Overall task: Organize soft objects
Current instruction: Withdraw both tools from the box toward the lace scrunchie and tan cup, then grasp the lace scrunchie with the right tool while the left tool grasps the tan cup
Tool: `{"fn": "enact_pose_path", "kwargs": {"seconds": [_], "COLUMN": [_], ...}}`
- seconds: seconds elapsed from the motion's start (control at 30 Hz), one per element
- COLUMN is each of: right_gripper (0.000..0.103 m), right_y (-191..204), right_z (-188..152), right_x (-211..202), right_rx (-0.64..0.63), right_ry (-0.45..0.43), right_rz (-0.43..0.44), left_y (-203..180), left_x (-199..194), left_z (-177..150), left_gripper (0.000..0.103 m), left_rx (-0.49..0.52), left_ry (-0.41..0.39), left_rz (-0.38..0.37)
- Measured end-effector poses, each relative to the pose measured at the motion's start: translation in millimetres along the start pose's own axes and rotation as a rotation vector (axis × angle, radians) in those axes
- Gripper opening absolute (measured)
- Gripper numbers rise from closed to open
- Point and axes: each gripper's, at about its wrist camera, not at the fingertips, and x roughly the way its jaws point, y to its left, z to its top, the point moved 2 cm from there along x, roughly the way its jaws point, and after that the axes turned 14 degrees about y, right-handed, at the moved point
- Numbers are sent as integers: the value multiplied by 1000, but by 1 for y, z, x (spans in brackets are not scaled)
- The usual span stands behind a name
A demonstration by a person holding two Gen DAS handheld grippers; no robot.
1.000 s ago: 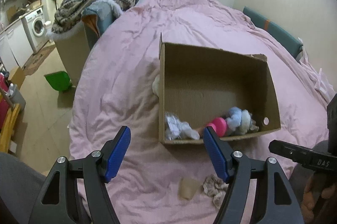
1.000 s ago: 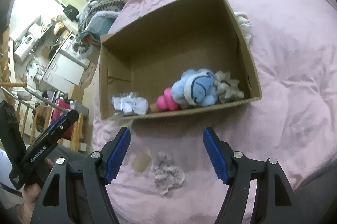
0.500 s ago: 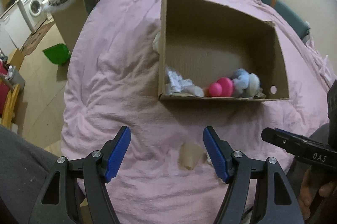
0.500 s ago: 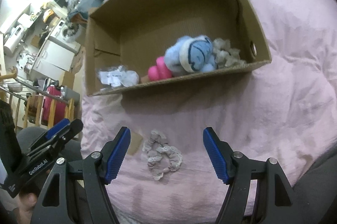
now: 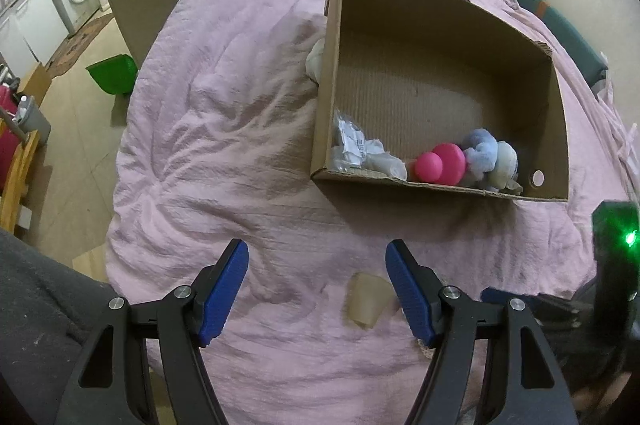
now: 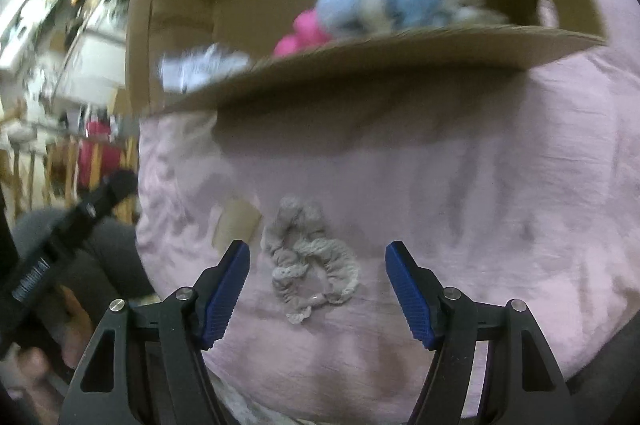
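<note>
1. The right gripper [image 6: 316,289] is wide open and empty, both blue pads apart over the pink duvet [image 6: 500,165]. The grey scrunchie [image 6: 310,271] lies loose on the duvet at lower centre of the right view, between the pads and not yet touched.
2. The left gripper [image 5: 316,289] is also open and empty, low in the left view. A small tan piece [image 5: 366,299] lies between its pads, nearer the right one; what it is I cannot tell.
3. The box [image 5: 560,113] sits at upper right of the left view. A pink toy [image 5: 440,163], a blue plush [image 5: 484,155] and a white wad [image 5: 354,145] lie along its near wall.
4. The step in hand looks like picking up the scrunchie. Lower the right gripper so both pads straddle the ruffled ring, then close on a thick bunch, not one thin edge.
5. Keep the pads just above the duvet, or its folds may be pinched too.
6. Lift clear of the box's near wall before releasing inside.
</note>
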Motion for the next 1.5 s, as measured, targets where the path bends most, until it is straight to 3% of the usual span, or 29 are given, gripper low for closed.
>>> {"fn": "enact_pose_path", "kwargs": {"seconds": [0.27,0.3,0.37,0.4,0.47,0.57,0.73,1.0,1.17,1.33,1.4,1.43,1.5], "right_gripper": [74,70,47,44,24,17,16,16,16,16,16,16,16], "right_y": [36,39,42,42,39,32,20,-1,-3,-7,-7,-4,-4], "right_z": [4,5,4,3,4,4,5,0,-8,-10,-9,-8,-8], "right_x": [39,42,47,48,46,42,20,-29,-41,-43,-39,-35,-35], "right_rx": [-180,-203,-230,-233,-224,-198,-137,-24,-11,-4,-5,-6,-9], "right_ry": [57,59,60,60,58,61,4,-120,-151,-153,-147,-145,-143], "right_rz": [-227,-255,-314,-324,-321,-287,-224,-129,-96,-79,-81,-83,-84], "left_y": [7,8,9,9,8,6,1,-33,-43,-43,-47,-49,-53], "left_x": [6,7,10,11,13,18,30,53,67,86,86,85,82], "left_z": [1,1,1,1,1,1,-2,-11,-13,-15,-16,-16,-17], "left_gripper": [69,69,69,69,69,69,68,66,54,23,18,9,7], "left_rx": [-34,-38,-42,-42,-40,-30,0,147,178,165,180,195,211], "left_ry": [30,36,46,51,63,84,136,221,271,338,330,320,315], "left_rz": [-1,-1,-1,-1,-2,-4,-21,-18,-16,-44,-43,-38,-59]}}
